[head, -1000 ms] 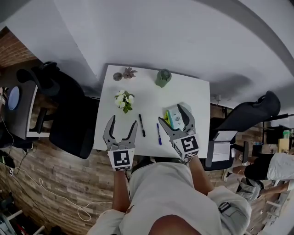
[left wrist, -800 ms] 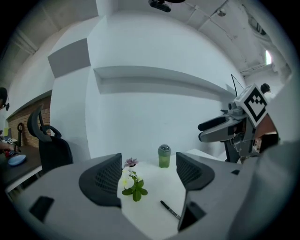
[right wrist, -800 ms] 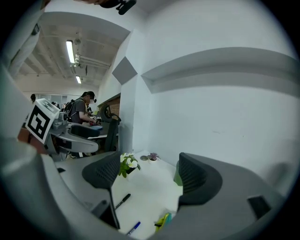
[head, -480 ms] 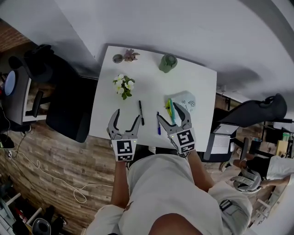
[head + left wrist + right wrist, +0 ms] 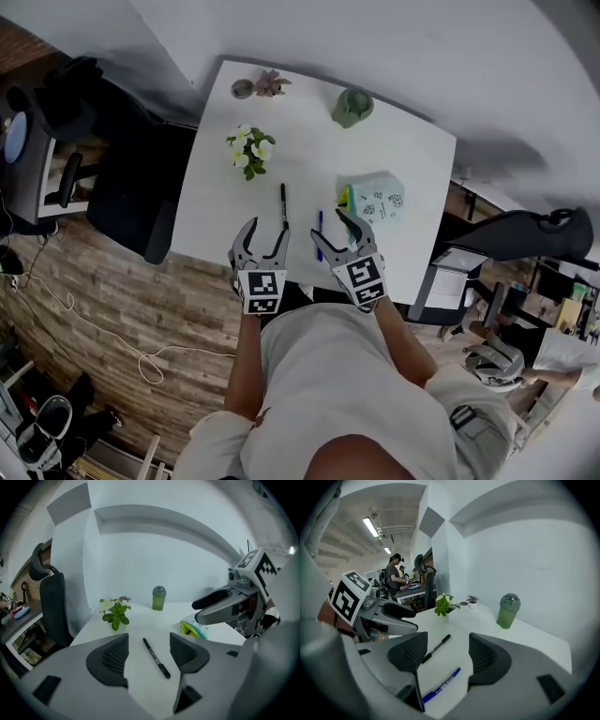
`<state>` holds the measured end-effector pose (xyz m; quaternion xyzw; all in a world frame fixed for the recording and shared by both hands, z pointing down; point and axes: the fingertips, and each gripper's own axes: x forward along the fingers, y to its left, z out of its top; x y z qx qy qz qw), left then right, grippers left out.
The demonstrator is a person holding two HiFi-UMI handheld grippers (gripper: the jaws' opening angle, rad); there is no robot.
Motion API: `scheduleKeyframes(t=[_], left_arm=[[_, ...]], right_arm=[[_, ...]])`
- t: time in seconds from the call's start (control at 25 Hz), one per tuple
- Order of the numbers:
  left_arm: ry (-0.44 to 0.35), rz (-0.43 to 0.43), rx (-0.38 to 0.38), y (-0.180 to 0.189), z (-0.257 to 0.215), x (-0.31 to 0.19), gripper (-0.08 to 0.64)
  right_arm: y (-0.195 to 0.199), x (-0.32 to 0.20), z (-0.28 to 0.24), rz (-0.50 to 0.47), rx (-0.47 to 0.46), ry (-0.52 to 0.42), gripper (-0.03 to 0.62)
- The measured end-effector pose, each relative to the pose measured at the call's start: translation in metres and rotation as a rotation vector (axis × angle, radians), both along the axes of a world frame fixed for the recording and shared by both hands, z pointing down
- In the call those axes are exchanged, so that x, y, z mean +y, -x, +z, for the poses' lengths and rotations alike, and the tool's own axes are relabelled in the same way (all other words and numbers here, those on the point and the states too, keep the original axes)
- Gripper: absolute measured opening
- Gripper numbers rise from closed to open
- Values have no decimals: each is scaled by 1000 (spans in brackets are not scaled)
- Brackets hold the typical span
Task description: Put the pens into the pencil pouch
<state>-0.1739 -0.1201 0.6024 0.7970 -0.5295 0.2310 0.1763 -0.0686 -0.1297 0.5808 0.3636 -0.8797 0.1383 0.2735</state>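
1. Now, at a white table (image 5: 309, 141), a person holds two grippers low over its near edge, one above each pen. Nothing is in the pouch yet; both pens lie loose on the table.
2. L gripper (image 5: 266, 229): jaws parted, having just been closing, w/ nothing gripped. Black pen (image 5: 156, 658) lies on the table in the gap btwn them, pads clear of it.
3. R gripper (image 5: 328, 230): jaws likewise parted & just been closing, empty. Blue pen (image 5: 440, 686) lies on the table btwn them, untouched.
4. Pens run roughly parallel, apart, near the table's front edge, black one on the left. Pencil pouch (image 5: 378, 199) sits just right of the blue pen, near but not touching. Its yellow-green edge faces the pens, prob. the mouth; whether it's fully unzipped can't be told.
5. Risk no. 1, as judged: slim round pens on a slick top may roll or skid off if one pad lands first, i.e. jaws off-centre.
6. Risk no. 2: the grippers sit side by side, close together. Grabbing both pens at once could knock them together, or R's inner jaw could nudge the black pen.
7. Risk no. 3: a pinch near a pen's end would let it swing & miss the mouth. The soft pouch, unheld, prob. slides or folds when a pen pushes in.
8. Potted plant (image 5: 247, 150) & green bottle (image 5: 352, 107) stand well apart at the far side, so little threat.
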Motion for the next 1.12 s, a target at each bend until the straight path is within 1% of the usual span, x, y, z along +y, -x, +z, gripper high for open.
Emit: scheduleKeyframes(t=[0.12, 0.36, 0.68, 0.84, 1.0, 1.12], left_arm=[[48, -14, -3, -6, 21, 5, 260], [134, -29, -36, -17, 57, 13, 215], [254, -66, -31, -27, 100, 28, 163], [290, -76, -30, -31, 114, 32, 143], [307, -82, -32, -35, 123, 34, 132], [313, -88, -37, -38, 128, 33, 114]], right_arm=[[2, 3, 12, -26, 1, 20, 267], [-2, 4, 32, -41, 11, 68, 250], [-5, 16, 59, -64, 27, 129, 238], [3, 24, 70, -100, 20, 157, 204], [14, 30, 72, -135, 15, 164, 201], [17, 32, 72, -144, 12, 163, 199]])
